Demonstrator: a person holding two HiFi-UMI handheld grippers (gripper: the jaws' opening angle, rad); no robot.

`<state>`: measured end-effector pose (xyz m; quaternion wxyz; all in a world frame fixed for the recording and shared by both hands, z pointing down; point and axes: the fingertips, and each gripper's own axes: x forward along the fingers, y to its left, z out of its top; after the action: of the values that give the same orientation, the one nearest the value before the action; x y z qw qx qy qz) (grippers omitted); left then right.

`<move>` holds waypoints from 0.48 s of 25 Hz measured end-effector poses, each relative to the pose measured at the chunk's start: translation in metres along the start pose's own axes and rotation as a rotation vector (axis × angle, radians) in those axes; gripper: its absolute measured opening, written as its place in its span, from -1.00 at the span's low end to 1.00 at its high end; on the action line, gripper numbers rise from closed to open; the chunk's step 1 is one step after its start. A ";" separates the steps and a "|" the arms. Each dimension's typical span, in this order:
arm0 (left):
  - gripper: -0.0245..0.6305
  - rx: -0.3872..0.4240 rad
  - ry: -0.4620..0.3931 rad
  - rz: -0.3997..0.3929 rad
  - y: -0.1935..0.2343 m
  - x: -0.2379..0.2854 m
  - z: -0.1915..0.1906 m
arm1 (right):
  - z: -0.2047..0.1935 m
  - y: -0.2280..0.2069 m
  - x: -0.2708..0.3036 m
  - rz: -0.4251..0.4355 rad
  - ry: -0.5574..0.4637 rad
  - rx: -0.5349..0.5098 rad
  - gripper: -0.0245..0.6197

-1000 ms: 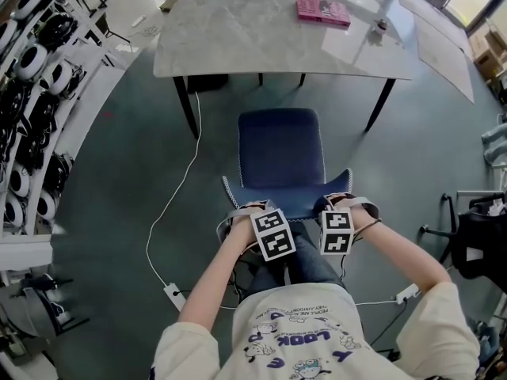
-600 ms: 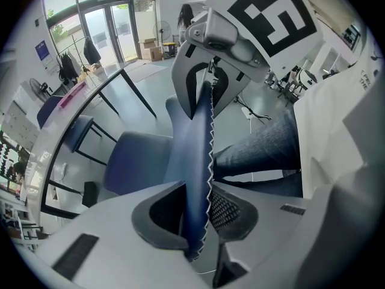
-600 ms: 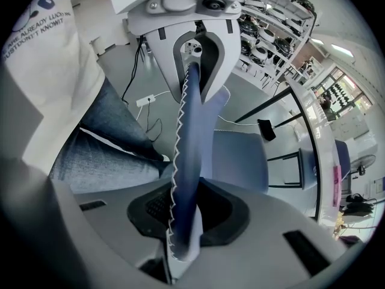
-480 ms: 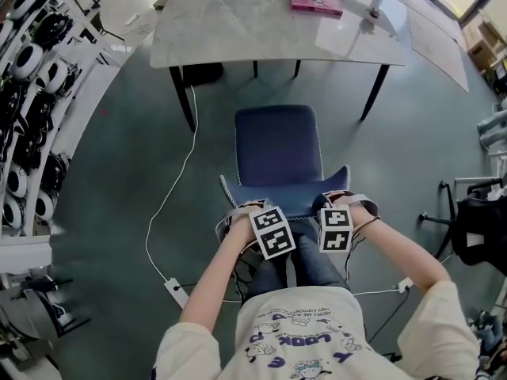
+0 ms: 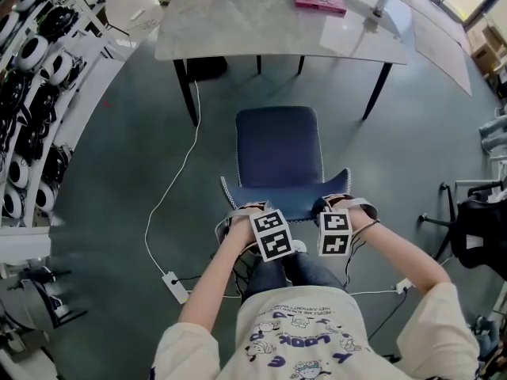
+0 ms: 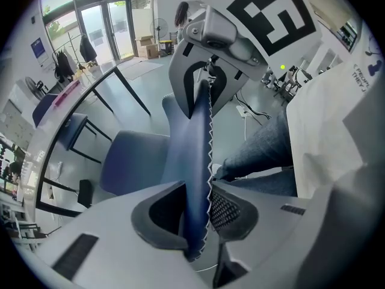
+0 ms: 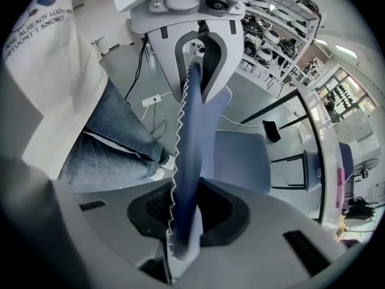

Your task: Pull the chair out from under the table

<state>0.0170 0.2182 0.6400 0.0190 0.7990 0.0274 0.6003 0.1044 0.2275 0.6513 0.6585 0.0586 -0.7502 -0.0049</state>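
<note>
A blue chair (image 5: pixel 279 145) stands on the floor in front of the grey marble table (image 5: pixel 238 30), its seat fully out from under the tabletop. Its backrest (image 5: pixel 285 199) faces the person. My left gripper (image 5: pixel 242 212) is shut on the backrest's top edge at the left, and my right gripper (image 5: pixel 339 207) is shut on it at the right. In the left gripper view the blue backrest (image 6: pixel 195 161) with its white zigzag stitching is pinched between the pads of my left gripper (image 6: pixel 198 215). The right gripper view shows the same edge (image 7: pixel 189 137) clamped in my right gripper (image 7: pixel 183 215).
A pink book (image 5: pixel 320 0) lies on the table. A white cable runs to a power strip (image 5: pixel 176 286) on the floor at the left. Racks of headsets (image 5: pixel 32 70) line the left side. A black office chair (image 5: pixel 475 236) stands at the right. The person's legs are right behind the chair.
Both grippers and the chair have come back toward the person. The gap between the chair's seat and the table's edge has grown.
</note>
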 end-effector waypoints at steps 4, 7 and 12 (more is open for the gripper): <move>-0.62 -0.017 0.007 0.009 -0.010 0.001 0.000 | -0.001 0.010 -0.001 0.001 -0.004 -0.010 -0.67; -0.62 -0.018 0.014 0.001 -0.022 0.002 -0.001 | 0.000 0.021 -0.001 0.009 -0.005 -0.019 -0.67; -0.61 -0.035 0.015 -0.014 -0.047 0.005 0.001 | -0.005 0.042 -0.002 0.020 -0.008 -0.044 -0.67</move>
<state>0.0182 0.2654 0.6421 0.0371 0.7938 0.0224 0.6067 0.1057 0.2702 0.6531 0.6567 0.0366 -0.7531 -0.0150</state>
